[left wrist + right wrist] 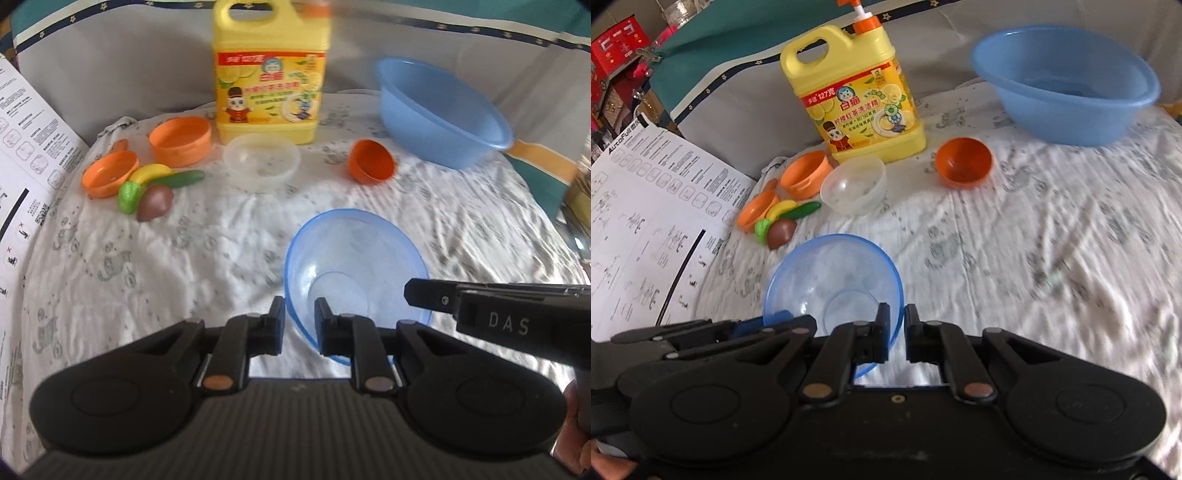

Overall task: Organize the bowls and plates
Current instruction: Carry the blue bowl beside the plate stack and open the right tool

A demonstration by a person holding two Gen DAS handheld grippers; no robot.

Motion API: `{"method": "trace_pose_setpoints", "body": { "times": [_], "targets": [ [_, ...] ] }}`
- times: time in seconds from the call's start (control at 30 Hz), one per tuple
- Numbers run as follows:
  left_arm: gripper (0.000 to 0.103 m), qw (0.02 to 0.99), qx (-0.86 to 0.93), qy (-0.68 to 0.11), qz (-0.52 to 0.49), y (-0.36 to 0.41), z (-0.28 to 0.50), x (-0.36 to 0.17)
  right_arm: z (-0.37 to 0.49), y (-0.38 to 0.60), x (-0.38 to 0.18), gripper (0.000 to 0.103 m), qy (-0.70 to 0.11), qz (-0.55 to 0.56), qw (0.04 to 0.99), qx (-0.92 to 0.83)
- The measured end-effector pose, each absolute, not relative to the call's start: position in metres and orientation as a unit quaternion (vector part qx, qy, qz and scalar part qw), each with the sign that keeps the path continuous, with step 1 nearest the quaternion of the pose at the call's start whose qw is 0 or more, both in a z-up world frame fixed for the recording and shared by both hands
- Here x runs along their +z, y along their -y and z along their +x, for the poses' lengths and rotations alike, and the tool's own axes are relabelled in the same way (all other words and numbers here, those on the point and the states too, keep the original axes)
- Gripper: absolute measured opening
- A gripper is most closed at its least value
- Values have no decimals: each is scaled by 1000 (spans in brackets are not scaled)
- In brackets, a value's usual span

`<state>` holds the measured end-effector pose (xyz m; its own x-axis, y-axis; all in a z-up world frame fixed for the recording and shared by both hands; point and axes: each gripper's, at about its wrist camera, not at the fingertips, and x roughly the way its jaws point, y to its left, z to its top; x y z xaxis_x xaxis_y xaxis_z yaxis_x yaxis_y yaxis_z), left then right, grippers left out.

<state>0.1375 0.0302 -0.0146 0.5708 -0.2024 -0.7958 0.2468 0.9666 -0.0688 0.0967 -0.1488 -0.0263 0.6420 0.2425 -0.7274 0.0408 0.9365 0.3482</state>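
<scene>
Blue bowl [354, 273]: I hold it near me over the white cloth [184, 266], mouth tilted toward the cameras; round, so no long axis.
Left tongs [300, 325]: I have them clenched on its left rim.
Right tongs [897, 330]: clenched on its right rim.
Writing: "DAS" on the right tongs' arm; "127" on the yellow jug [855, 92].
Count: one clear bowl [262, 160], one orange bowl [371, 161], one big blue basin [443, 110], two orange dishes left.
</scene>
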Motion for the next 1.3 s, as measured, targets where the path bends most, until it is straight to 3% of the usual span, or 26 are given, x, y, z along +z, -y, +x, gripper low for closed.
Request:
{"method": "trace_pose_setpoints", "body": {
  "times": [0.53,1.3],
  "targets": [
    [18,859,-181,-478,36,-8,39,-21,1,168,-38,8,-454,166,874,50],
    [20,837,-178,-517,19,-4,28,-42,-14,168,-50,12,-479,156,863,50]
  ]
}}
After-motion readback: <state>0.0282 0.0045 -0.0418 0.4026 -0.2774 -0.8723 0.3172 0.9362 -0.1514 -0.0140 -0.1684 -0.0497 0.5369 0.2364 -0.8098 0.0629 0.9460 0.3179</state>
